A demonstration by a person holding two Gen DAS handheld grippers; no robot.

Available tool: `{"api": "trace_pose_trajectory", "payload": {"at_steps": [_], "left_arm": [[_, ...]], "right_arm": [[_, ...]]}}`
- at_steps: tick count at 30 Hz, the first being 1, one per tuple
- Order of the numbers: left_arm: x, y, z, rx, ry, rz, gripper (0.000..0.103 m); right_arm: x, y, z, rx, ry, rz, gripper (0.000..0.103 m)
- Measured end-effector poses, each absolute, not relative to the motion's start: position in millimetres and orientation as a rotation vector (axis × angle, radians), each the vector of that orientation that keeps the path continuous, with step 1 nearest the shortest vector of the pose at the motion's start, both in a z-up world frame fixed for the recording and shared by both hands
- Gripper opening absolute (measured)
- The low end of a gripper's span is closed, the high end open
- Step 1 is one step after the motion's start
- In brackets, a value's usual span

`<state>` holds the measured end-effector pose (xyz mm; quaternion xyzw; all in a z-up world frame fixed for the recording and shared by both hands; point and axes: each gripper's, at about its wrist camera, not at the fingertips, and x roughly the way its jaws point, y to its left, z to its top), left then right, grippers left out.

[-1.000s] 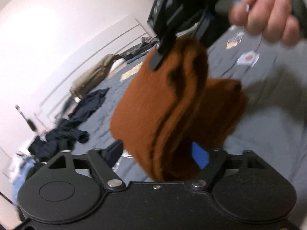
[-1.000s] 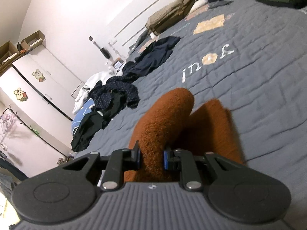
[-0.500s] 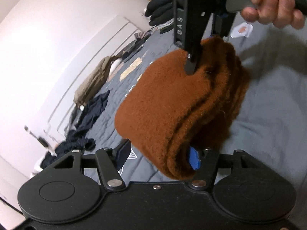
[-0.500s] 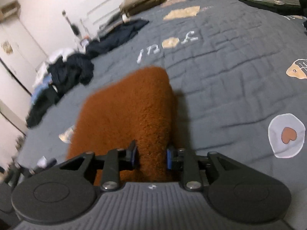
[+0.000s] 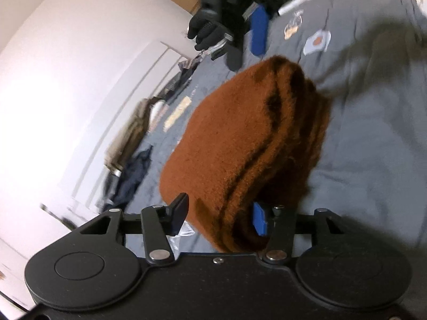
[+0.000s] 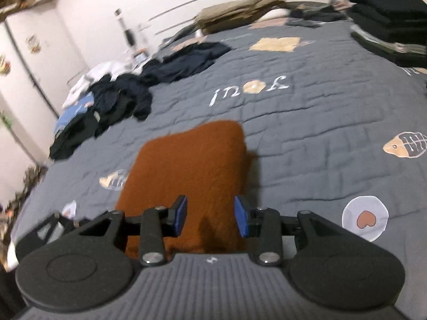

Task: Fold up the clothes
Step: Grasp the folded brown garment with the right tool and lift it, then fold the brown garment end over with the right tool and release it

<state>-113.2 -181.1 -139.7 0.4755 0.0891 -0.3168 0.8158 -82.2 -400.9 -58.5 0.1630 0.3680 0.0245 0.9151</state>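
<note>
Fingers on the left gripper [image 5: 218, 217] have just been closing in on the folded brown sweater [image 5: 248, 144]: blue pad of one finger [image 5: 259, 219] sits against the stacked edges, the other finger [image 5: 178, 213] sits at the bundle's lower left edge; can't tell whether it touches. Bundle is lifted off the grey quilt [image 5: 373, 146] and fills most of the left wrist view.

Right gripper [image 6: 210, 214] has just been opening. Its blue pads [image 6: 241, 216] stand apart with the sweater [image 6: 186, 176] showing between them, neither pressing on it. From this view the sweater is a flat rectangle in front of the fingers, over the quilt [image 6: 320, 138] near the white lettering.

Around it:
- dark clothes pile [image 6: 106, 112] with white and blue items, well apart, toward the quilt's left edge
- navy garment [image 6: 194, 56] further back
- tan garment [image 6: 240, 13] at the far edge near the wall
- stack of folded black clothes [image 6: 389, 21] at the far right
- fish patch [image 6: 405, 144] and round heart patch [image 6: 364, 217] to the right of the sweater

Left wrist view: the right gripper's dark body and one blue pad [image 5: 259, 32] show above the sweater, blurred, apart from the cloth. Sweater blocks the quilt's middle in this view.
</note>
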Motion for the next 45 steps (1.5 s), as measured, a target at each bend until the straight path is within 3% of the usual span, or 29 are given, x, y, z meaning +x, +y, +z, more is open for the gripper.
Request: {"api": "trace_pose_trajectory", "payload": {"at_steps": [10, 19, 21, 22, 23, 30, 33, 35, 41, 45], "left_arm": [[-114.3, -159.1, -93.2, 0.737, 0.276, -0.788, 0.051], [-107.3, -174.2, -110.7, 0.855, 0.28, -0.735, 0.051], [-106.4, -175.9, -112.0, 0.859, 0.288, -0.729, 0.051], [-105.7, -176.4, -113.0, 0.862, 0.291, -0.726, 0.051], [-104.8, -177.2, -114.0, 0.865, 0.295, -0.723, 0.051], [-97.7, -175.5, -108.8, 0.801, 0.335, -0.716, 0.051], [-98.5, -172.3, -100.1, 0.748, 0.331, -0.739, 0.039], [-100.2, -172.6, -98.7, 0.749, 0.316, -0.747, 0.023], [-104.4, -184.1, -120.4, 0.886, 0.309, -0.734, 0.024], [-109.8, -183.0, -120.7, 0.927, 0.279, -0.74, 0.016]], "right_arm": [[-95.9, -384.9, -61.6, 0.14, 0.796, 0.1, 0.038], [-100.4, -370.5, -74.4, -0.001, 0.798, 0.117, 0.038], [-101.6, -369.7, -76.6, -0.007, 0.775, 0.112, 0.031], [-102.4, -370.0, -77.5, -0.006, 0.763, 0.114, 0.02], [-104.0, -369.5, -77.0, -0.008, 0.751, 0.115, 0.015], [-122.9, -369.0, -55.7, -0.066, 0.648, 0.157, 0.011], [-128.1, -371.0, -51.6, -0.09, 0.645, 0.167, 0.01], [-131.4, -367.2, -51.7, -0.125, 0.648, 0.188, 0.01], [-123.2, -353.7, -79.1, -0.226, 0.732, 0.169, 0.01], [-112.2, -355.8, -88.9, -0.188, 0.726, 0.092, 0.01]]}}
